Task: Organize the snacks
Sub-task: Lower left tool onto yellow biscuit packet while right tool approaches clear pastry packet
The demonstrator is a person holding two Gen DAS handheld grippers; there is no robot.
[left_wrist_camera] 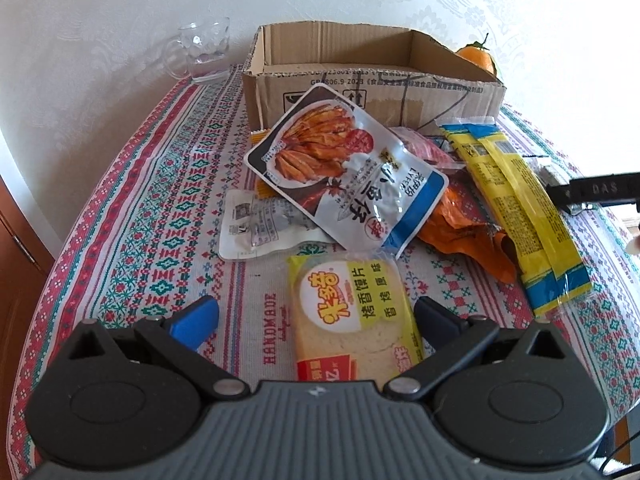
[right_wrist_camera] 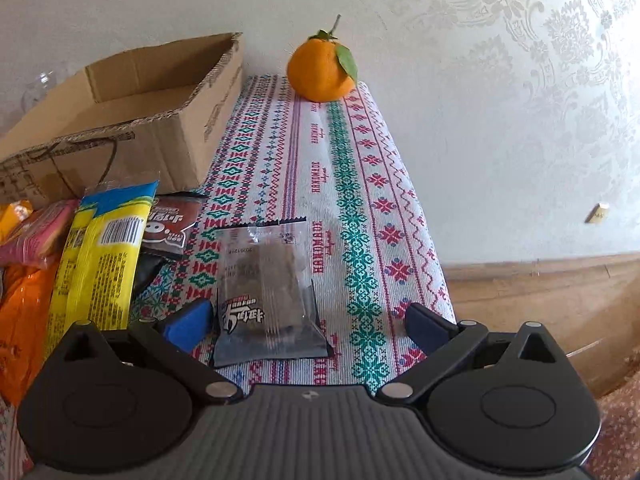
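In the left wrist view my left gripper [left_wrist_camera: 316,320] is open, and a yellow bread-slice packet [left_wrist_camera: 352,312] lies on the cloth between its jaws. Beyond it a pile of snacks holds a silver-blue fish packet [left_wrist_camera: 344,164], a grey-white packet [left_wrist_camera: 256,224], an orange bag [left_wrist_camera: 464,236] and long yellow packets [left_wrist_camera: 520,212]. An open cardboard box [left_wrist_camera: 360,76] stands behind, with nothing visible inside. In the right wrist view my right gripper [right_wrist_camera: 306,324] is open around a clear-and-black small packet [right_wrist_camera: 268,300]. The yellow packets [right_wrist_camera: 100,256] and the box [right_wrist_camera: 132,120] are to its left.
A glass mug [left_wrist_camera: 204,50] stands at the back left by the wall. An orange with a leaf [right_wrist_camera: 322,68] sits at the table's far end. A dark brown packet [right_wrist_camera: 172,220] lies by the box. The table's right edge [right_wrist_camera: 436,264] drops to a wooden floor.
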